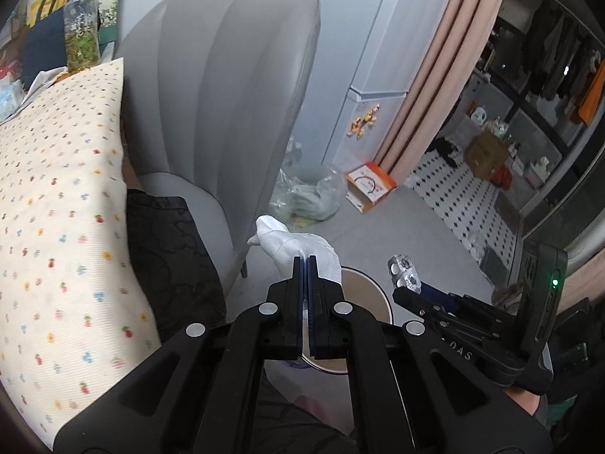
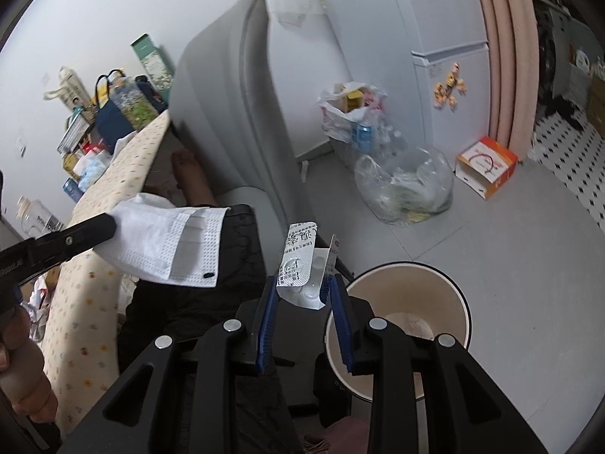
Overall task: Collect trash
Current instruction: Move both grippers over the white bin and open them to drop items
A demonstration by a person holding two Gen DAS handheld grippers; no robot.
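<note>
My left gripper [image 1: 307, 265] is shut on a white face mask [image 1: 298, 244], which hangs out past its tips; the mask also shows in the right wrist view [image 2: 166, 244]. My right gripper [image 2: 302, 287] is shut on a silver pill blister pack [image 2: 302, 261], also in the left wrist view [image 1: 404, 274]. A round beige waste bin [image 2: 450, 302] with a white rim stands on the floor just below and right of both grippers, its rim also in the left wrist view [image 1: 378, 291].
A grey armchair [image 1: 227, 94] stands ahead, a dotted cushion [image 1: 64, 208] at left. A clear plastic bag [image 2: 408, 189], an orange-white box [image 2: 487, 166] and a bag of bottles [image 2: 359, 121] sit on the grey floor by the fridge [image 2: 446, 87].
</note>
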